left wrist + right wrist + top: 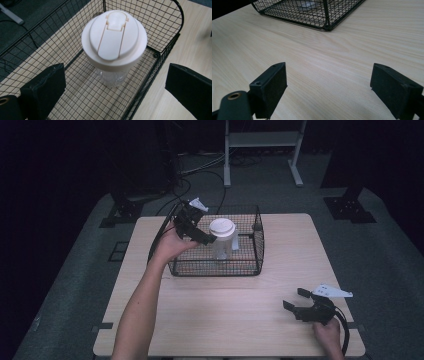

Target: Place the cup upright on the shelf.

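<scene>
My left gripper hung over the left part of the wire basket, tilted down toward the shaker bottle, and its fingers were spread wide and released, with nothing between them. I held it that way, I judge, so the opening could come down around the bottle's wide white lid or the clear body just under it; in the left gripper view the lid sat between and beyond the two fingers, not yet touched by either. The bottle stood upright inside the basket, on the mesh floor, near the middle and a little toward the left wall, which kept it from sliding or tipping out while I reached in from above. One finger looked to be over the inside of the basket and the other out over its front rim, so I would have had to mind the wire when closing in. The basket itself rested on the tabletop, toward its far half. Farther right, my right gripper lay low by the near right corner of the tabletop, well apart from the basket, its fingers likewise open and holding nothing; I kept it parked there, I think, to stay clear of the reach.
</scene>
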